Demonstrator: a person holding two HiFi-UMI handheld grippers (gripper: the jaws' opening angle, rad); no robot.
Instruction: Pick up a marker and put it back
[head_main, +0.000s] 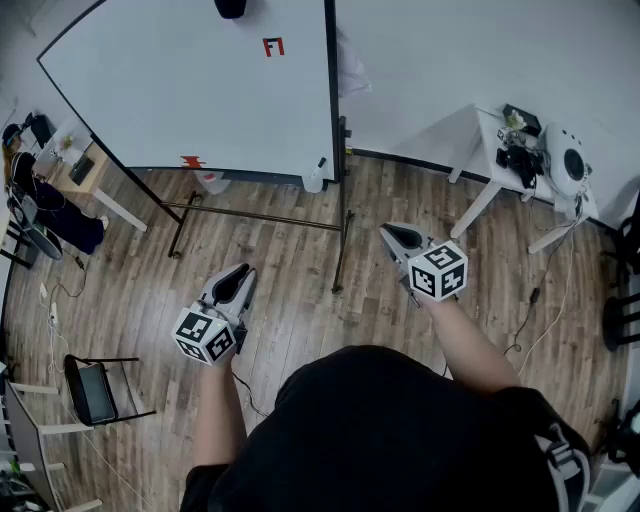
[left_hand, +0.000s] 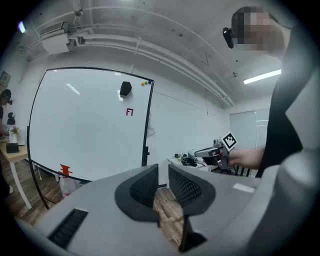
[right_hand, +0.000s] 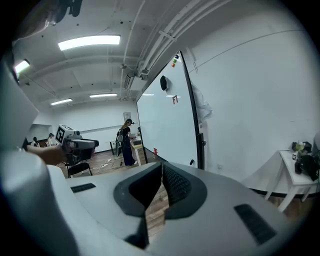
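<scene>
A big whiteboard (head_main: 190, 90) on a black stand fills the far side of the room. A small red thing (head_main: 192, 161), perhaps a marker, sits at its bottom edge, and a small dark thing (head_main: 321, 162) hangs at its lower right corner. My left gripper (head_main: 238, 283) hovers over the wooden floor, well short of the board, jaws together with only a thin slit and nothing in them. My right gripper (head_main: 398, 238) is higher and to the right, also shut and empty. In the left gripper view the board (left_hand: 85, 125) lies ahead with the red thing (left_hand: 65, 170) low on it.
A black eraser (head_main: 230, 8) and a red mark (head_main: 273, 46) are on the board. A white table (head_main: 490, 150) with gear stands at the right. A folding chair (head_main: 95, 390) is near left. A person (right_hand: 126, 142) stands by a desk beyond the board.
</scene>
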